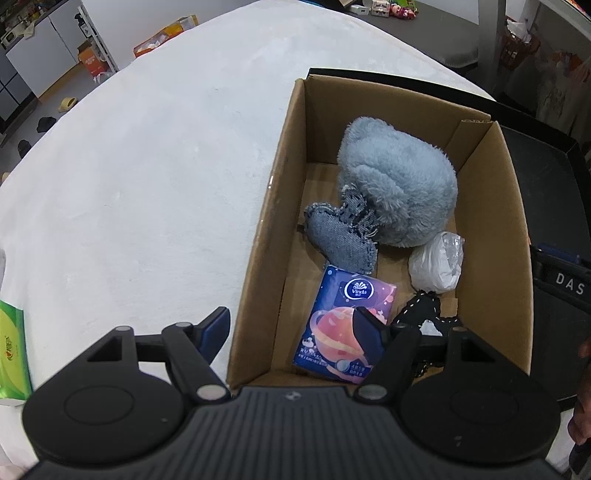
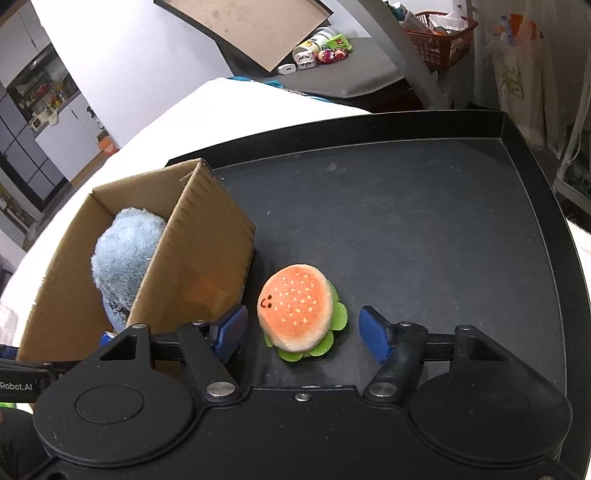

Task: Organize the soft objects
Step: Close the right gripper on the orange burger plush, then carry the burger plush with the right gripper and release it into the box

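A cardboard box (image 1: 280,192) holds a fluffy blue plush (image 1: 399,184), a denim heart (image 1: 340,236), a Vinda tissue pack (image 1: 343,325), a white bagged ball (image 1: 437,264) and a black stitched fabric piece (image 1: 421,312). My left gripper (image 1: 291,325) is open and empty above the box's near left wall. In the right wrist view a plush hamburger (image 2: 297,314) lies on the black tray (image 2: 424,221) beside the box (image 2: 207,258). My right gripper (image 2: 301,328) is open, with its fingers on either side of the hamburger. The blue plush (image 2: 125,247) shows inside the box.
The box stands half on a white tablecloth (image 1: 147,184) and half on the black tray (image 1: 546,192). A green packet (image 1: 13,350) lies at the table's left edge. Shelves, a red basket (image 2: 439,33) and small toys (image 2: 325,51) stand beyond the table.
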`<state>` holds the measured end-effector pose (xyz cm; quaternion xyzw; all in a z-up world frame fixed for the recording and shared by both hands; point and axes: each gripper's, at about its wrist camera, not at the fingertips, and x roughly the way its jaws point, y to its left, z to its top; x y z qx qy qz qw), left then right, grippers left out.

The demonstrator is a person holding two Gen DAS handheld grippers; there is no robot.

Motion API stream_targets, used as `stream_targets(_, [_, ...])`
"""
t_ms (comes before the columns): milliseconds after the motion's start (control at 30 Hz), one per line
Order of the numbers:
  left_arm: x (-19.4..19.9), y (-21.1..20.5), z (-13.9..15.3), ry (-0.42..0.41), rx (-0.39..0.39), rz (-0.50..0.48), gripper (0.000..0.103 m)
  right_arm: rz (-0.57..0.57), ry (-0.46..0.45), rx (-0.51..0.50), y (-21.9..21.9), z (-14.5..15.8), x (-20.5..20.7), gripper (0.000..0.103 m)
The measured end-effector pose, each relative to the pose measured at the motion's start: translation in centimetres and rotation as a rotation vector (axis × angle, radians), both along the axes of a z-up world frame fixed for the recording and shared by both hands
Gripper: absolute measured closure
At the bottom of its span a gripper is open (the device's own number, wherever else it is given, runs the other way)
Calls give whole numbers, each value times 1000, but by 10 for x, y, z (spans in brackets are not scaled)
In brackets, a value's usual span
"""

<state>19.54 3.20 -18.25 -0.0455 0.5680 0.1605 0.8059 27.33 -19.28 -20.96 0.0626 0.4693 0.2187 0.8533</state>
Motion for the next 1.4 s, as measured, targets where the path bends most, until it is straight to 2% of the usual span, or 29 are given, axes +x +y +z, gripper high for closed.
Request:
stream_targets(100, [2, -1, -3, 7, 7, 0, 31, 13, -41, -38, 7, 0, -1, 37])
stream_targets(267, [5, -3, -6, 19, 15, 3, 31, 3, -17, -39, 10, -5, 1, 44])
stream_targets(367, [6, -4, -8, 23, 19, 2, 31, 23, -39, -58, 14, -3, -1, 46])
stream_targets(467, [7, -4, -8, 25, 16, 7, 31, 32, -19, -61, 15, -6, 0, 59])
stream_targets(700, [5, 0, -4, 5, -2, 6, 31, 49, -9, -78, 15, -2, -5, 73])
stream_targets(1033, [-5, 14, 9, -36, -36, 15, 31, 45, -60, -114, 8, 23, -14, 73])
stream_targets(1400, [-14, 22, 16, -96, -70, 16, 35, 12, -115, -66, 12, 58, -24, 73])
